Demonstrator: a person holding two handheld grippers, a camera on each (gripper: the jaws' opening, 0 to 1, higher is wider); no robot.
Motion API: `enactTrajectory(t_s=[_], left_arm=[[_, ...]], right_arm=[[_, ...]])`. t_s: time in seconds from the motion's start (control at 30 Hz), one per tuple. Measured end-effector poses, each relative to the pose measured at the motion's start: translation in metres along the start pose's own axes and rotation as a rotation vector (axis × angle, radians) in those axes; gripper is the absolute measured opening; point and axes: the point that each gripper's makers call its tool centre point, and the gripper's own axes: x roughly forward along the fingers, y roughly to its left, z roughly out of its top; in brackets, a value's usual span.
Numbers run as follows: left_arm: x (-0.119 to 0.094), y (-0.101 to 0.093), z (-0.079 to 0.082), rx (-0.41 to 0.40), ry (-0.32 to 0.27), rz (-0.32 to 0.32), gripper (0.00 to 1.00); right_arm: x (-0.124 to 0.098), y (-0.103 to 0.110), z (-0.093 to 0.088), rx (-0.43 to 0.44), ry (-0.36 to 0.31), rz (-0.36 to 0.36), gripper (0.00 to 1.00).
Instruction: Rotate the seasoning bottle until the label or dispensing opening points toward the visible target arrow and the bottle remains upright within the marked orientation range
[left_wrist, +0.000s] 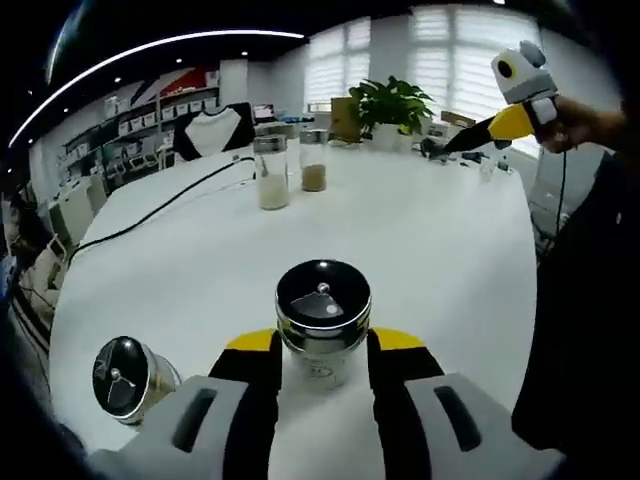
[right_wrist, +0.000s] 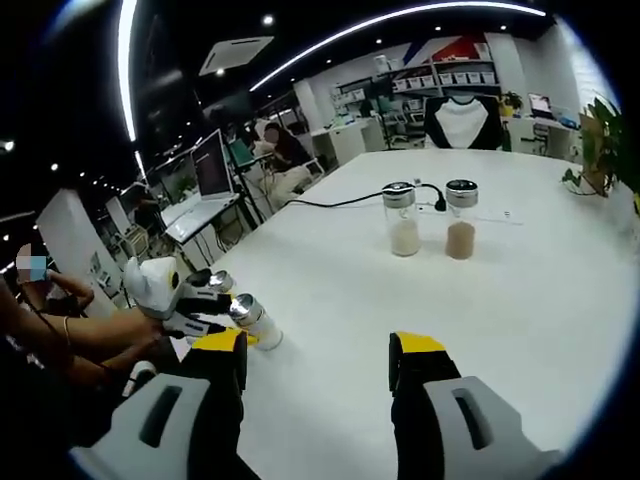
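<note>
A seasoning bottle (left_wrist: 322, 318) with a steel body and a black lid stands upright on the white table (left_wrist: 430, 250). My left gripper (left_wrist: 322, 342) is shut on it, one yellow-tipped jaw pressed to each side. From the right gripper view, the left gripper (right_wrist: 200, 303) sits at the left table edge, holding the same bottle (right_wrist: 255, 322). My right gripper (right_wrist: 320, 345) is open over bare table with nothing between its jaws. In the left gripper view, a hand holds the right gripper (left_wrist: 470, 135) high at the far right. No arrow mark shows.
A second black-lidded bottle (left_wrist: 125, 378) leans at the near left. Two clear jars (left_wrist: 271, 172) (left_wrist: 313, 160) of powder stand mid-table, also seen as jars (right_wrist: 404, 220) (right_wrist: 460, 220). A black cable (left_wrist: 170, 205) crosses the table, and a potted plant (left_wrist: 395, 105) stands at the far end.
</note>
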Motion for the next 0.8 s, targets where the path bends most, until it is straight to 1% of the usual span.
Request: enactTrajectory(t_s=[0.07,0.1,0.2,0.23,0.27,0.3,0.33,0.37,0.47,0.5,0.53,0.57,0.6,0.7,0.73,0.77,0.8], left_arm=[[0.000,-0.001,0.004,0.007,-0.007,-0.031,0.34],[0.001,0.000,0.004,0.003,-0.001,-0.037,0.34],[0.002,-0.002,0.006,0.013,-0.013,-0.041,0.34],[0.003,-0.001,0.008,-0.002,-0.016,-0.024,0.34],[0.003,0.002,0.009,-0.019,-0.023,0.015,0.34],[0.003,0.002,0.009,-0.047,-0.025,0.038,0.34],[0.004,0.007,0.006,-0.084,-0.037,0.077,0.34],[0.005,0.009,0.008,-0.087,-0.047,0.105,0.34],[0.007,0.013,0.005,-0.141,-0.062,0.217,0.34],[0.006,0.014,0.005,-0.140,-0.061,0.233,0.34],[0.006,0.015,0.003,-0.147,-0.054,0.292,0.34],[0.006,0.016,0.003,-0.146,-0.049,0.323,0.34],[0.006,0.018,0.000,-0.177,-0.046,0.375,0.34],[0.007,0.018,0.001,-0.200,-0.027,0.436,0.34],[0.006,0.018,0.000,-0.224,-0.020,0.478,0.34],[0.006,0.019,0.000,-0.240,-0.021,0.507,0.34],[0.006,0.019,-0.001,-0.237,-0.021,0.525,0.34]], right_arm=[[-0.001,0.000,0.000,0.002,0.001,0.000,0.56],[-0.001,0.000,-0.001,0.003,0.001,0.000,0.56],[-0.002,-0.001,-0.001,0.005,0.004,-0.001,0.56],[-0.002,-0.002,-0.001,0.005,0.003,-0.001,0.56],[-0.002,-0.002,0.000,0.005,0.001,-0.001,0.56],[-0.003,-0.003,0.001,0.005,-0.003,-0.003,0.56],[-0.003,-0.005,0.002,0.009,-0.007,-0.007,0.56],[-0.003,-0.006,0.002,0.011,-0.010,-0.009,0.56],[-0.004,-0.008,0.003,0.017,-0.017,-0.015,0.56],[-0.004,-0.008,0.003,0.018,-0.018,-0.016,0.56],[-0.004,-0.008,0.003,0.019,-0.018,-0.016,0.56],[-0.004,-0.008,0.004,0.019,-0.019,-0.015,0.56],[-0.004,-0.008,0.004,0.019,-0.020,-0.015,0.56],[-0.004,-0.009,0.004,0.019,-0.021,-0.016,0.56],[-0.004,-0.009,0.003,0.020,-0.020,-0.017,0.56],[-0.004,-0.009,0.003,0.020,-0.020,-0.017,0.56],[-0.004,-0.009,0.003,0.020,-0.020,-0.016,0.56]])
